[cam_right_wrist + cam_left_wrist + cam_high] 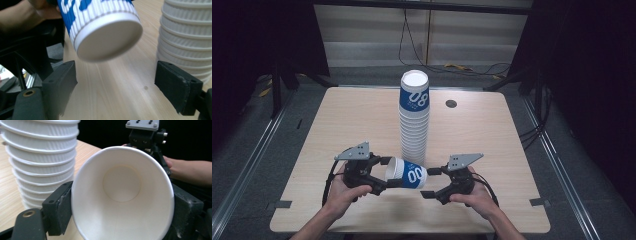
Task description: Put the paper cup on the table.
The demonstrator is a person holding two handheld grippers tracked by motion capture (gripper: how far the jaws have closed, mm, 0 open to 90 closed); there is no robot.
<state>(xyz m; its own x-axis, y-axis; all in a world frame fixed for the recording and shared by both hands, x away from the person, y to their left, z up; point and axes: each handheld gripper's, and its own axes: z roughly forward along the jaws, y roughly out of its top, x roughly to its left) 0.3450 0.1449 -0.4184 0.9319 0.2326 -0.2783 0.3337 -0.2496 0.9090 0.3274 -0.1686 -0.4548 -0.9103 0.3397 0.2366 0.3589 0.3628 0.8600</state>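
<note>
One cup [407, 173] clamped sideways in left gripper [381, 173] | right gripper [430, 182] released, jaws apart, cup base just beyond | stack [414, 120] mid-table [352, 120], toward far edge.

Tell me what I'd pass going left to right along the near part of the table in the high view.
Left gripper → blue and white paper cup lying sideways in its fingers → right gripper, open.

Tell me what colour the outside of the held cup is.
The cup is ribbed white with a blue band and white numerals, clearest in the high view.
</note>
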